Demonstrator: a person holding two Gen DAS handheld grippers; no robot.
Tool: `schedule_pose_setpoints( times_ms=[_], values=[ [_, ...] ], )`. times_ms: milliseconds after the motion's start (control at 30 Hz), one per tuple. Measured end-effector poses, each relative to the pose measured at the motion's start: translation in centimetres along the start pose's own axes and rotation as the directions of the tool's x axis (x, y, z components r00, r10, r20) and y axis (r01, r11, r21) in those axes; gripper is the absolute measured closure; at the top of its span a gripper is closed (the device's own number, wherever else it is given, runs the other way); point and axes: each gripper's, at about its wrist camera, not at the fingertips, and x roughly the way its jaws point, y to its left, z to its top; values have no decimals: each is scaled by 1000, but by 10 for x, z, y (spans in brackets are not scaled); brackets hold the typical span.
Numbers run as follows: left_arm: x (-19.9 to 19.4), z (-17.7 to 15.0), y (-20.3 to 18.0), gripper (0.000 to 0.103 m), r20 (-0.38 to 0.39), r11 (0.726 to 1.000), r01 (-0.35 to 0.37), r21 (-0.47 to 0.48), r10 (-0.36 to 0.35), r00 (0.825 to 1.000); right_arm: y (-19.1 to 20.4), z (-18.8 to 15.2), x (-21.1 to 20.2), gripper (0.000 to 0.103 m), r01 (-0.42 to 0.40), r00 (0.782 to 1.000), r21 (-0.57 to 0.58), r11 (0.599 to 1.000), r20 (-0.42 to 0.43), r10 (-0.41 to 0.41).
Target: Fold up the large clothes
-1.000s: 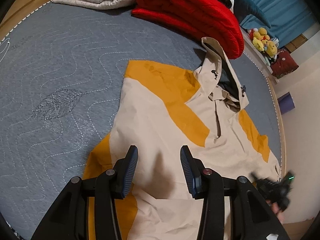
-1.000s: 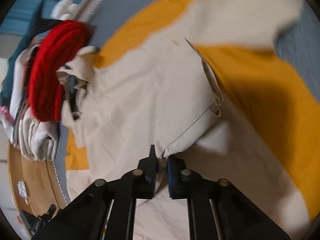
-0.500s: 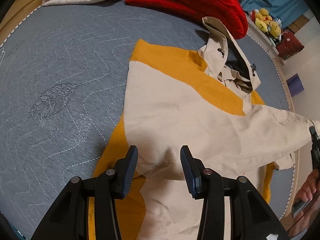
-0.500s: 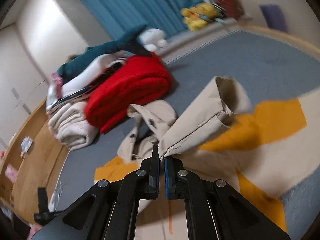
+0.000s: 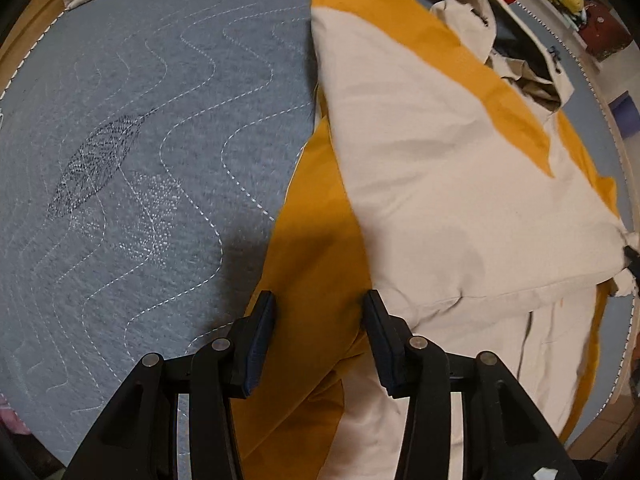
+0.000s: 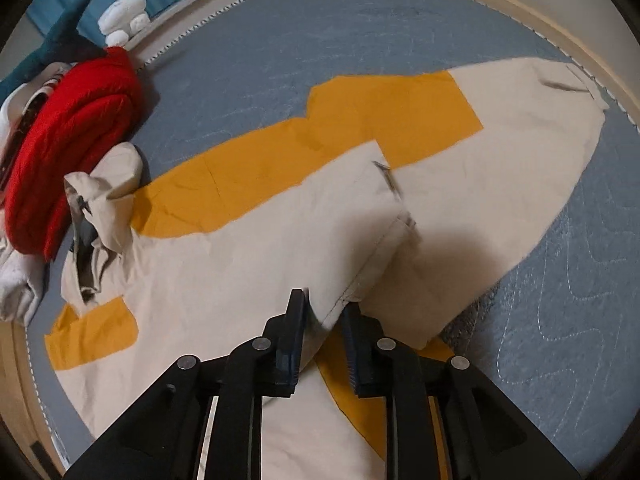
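Your right tool (image 6: 325,312) is opening and lets the sleeve (image 6: 372,248), carried across the jacket (image 6: 240,264), go at lower centre, while your left tool (image 5: 318,312) hangs apart, so this fold is laid.

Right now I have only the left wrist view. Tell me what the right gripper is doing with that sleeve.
Observer: The right gripper has its jaws opening, with the edge of the sleeve cuff between them.
Operator: Report where the sleeve lies.
Observer: The sleeve is laid across the beige front of the jacket, with its cuff end at the gripper.
Operator: Say what sits past the hood.
Observer: A folded red blanket lies right beside the crumpled hood, at the rim of the grey mat.
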Motion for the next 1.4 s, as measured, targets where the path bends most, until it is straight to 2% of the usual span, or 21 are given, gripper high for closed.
schedule_pose_setpoints(
  times_ms=[67, 133, 200, 233, 300, 367, 400, 500, 567, 700, 800, 900, 933, 1000, 1033, 1133, 1267, 1333, 1400],
  values=[
    [0, 0, -1, 61, 7, 1000, -21, 5, 21, 1000, 3, 3, -3, 80, -20, 1000, -20, 1000, -1, 20],
    [0, 0, -1, 60, 8, 999, -50, 8, 50, 999, 7, 3, -2, 71, -45, 999, -25, 999, -30, 44],
    [0, 0, 4, 60, 13, 997, -81, -17, 81, 997, 8, 1, 1, 66, -72, 995, -25, 997, -74, 70],
    [-2, 1, 6, 60, 20, 996, -80, -37, 81, 997, 8, 0, 6, 65, -89, 991, -23, 996, -99, 86],
    [-10, 4, 12, 60, 61, 996, -22, -85, 28, 998, 6, -4, 15, 65, -115, 982, -13, 993, -150, 112],
    [-19, 6, 17, 60, 110, 990, 65, -124, -51, 993, 4, -7, 18, 73, -120, 980, -15, 993, -159, 117],
    [-23, 7, 19, 60, 132, 984, 103, -142, -85, 988, 4, -8, 19, 91, -112, 982, -22, 993, -153, 107],
    [-28, 10, 21, 60, 159, 973, 175, -148, -151, 976, 2, -10, 25, 94, -108, 981, -18, 994, -164, 103],
    [-24, 11, 20, 60, 153, 973, 187, -132, -167, 974, 0, -11, 30, 94, -101, 979, -5, 995, -179, 99],
    [-10, 13, 14, 60, 132, 984, 129, -120, -113, 985, -2, -16, 37, 88, -78, 975, -1, 997, -210, 76],
    [-5, 15, 24, 60, 130, 977, 149, -150, -130, 983, -2, -21, 43, 71, -68, 966, -10, 998, -252, 63],
    [-5, 14, 28, 60, 139, 976, 158, -150, -138, 981, -1, -26, 46, 65, -46, 960, -36, 998, -278, 34],
    [-4, 16, 28, 62, 140, 978, 154, -143, -134, 981, 1, -28, 46, 63, -36, 960, -51, 998, -281, 21],
    [-1, 18, 25, 78, 138, 984, 135, -119, -118, 983, 6, -33, 44, 62, -22, 955, -89, 996, -297, -6],
    [2, 22, 21, 89, 136, 988, 115, -106, -100, 986, 9, -34, 43, 62, -22, 953, -97, 995, -303, -8],
    [0, 23, 20, 96, 153, 993, 67, -96, -52, 987, 25, -46, 33, 62, -59, 946, -157, 986, -324, 5],
    [-8, 25, 32, 99, 181, 990, -38, -133, 62, 982, 51, -58, 12, 62, -140, 954, -257, 956, -295, 61],
    [-9, 26, 42, 95, 165, 983, -17, -181, 48, 985, 64, -57, 2, 62, -169, 965, -314, 934, -246, 92],
    [-11, 27, 45, 93, 143, 979, 0, -204, 30, 989, 71, -54, -3, 62, -149, 980, -371, 916, -181, 86]
  ],
)
